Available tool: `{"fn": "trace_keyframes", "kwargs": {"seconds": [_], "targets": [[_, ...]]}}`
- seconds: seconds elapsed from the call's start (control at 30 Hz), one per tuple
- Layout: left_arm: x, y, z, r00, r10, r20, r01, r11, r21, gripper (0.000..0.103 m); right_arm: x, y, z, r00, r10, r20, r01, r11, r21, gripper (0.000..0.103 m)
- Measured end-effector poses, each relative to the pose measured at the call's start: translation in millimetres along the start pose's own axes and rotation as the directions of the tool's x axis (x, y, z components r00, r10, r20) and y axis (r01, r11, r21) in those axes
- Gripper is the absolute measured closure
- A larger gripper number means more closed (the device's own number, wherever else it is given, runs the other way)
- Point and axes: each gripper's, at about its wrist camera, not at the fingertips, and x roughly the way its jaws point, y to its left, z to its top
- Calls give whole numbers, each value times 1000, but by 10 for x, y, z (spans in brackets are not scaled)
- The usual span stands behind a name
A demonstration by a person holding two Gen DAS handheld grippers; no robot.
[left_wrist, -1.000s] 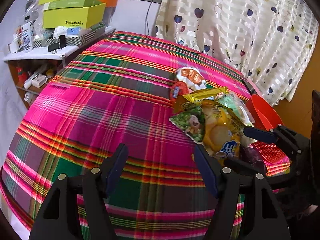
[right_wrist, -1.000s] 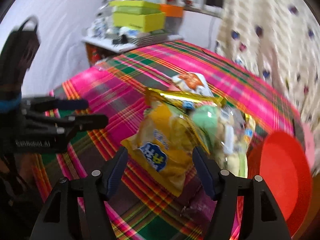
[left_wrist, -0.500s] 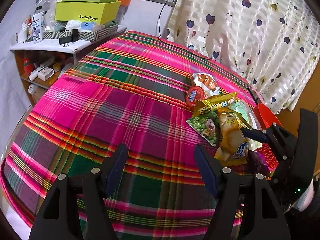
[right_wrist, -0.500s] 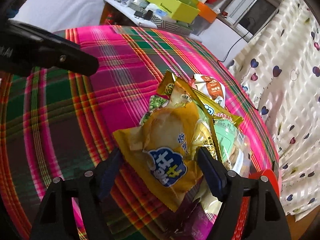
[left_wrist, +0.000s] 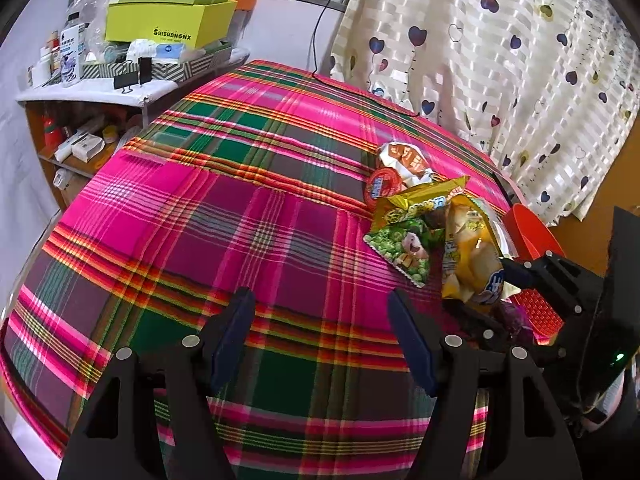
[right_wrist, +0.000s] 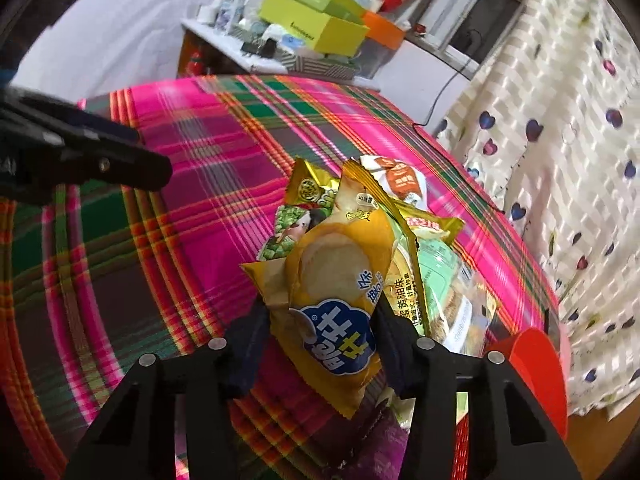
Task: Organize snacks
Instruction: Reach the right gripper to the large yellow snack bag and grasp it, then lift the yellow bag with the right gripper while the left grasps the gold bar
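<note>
A plaid-covered counter (left_wrist: 248, 216) fills my view, a snack pile near its right edge beside a red basket (right_wrist: 536, 372). My left gripper (left_wrist: 322, 332) hangs spread wide over bare cloth, holding nothing. My right gripper (right_wrist: 320, 336) pinches the lower end of a yellow snack bag (right_wrist: 332, 300), tilted up against the pile, above a green pea packet (left_wrist: 404, 246).

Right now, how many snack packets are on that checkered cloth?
6 visible: yellow bag in the right gripper, green pea packet, gold packet, mint-green packet, white-orange packet, round red one. More may be hidden.
</note>
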Motion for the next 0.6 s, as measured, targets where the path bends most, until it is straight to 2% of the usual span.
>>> {"fn": "trace_keyframes", "kwargs": {"seconds": [0.23, 0.6], "targets": [[3, -185, 93, 1000, -21, 16, 20, 998, 54, 33, -319, -132, -45, 998, 16, 63, -21, 996, 88, 58], [141, -584, 311, 997, -68, 27, 63, 984, 168, 33, -744, -381, -157, 990, -17, 138, -8, 984, 180, 57]]}}
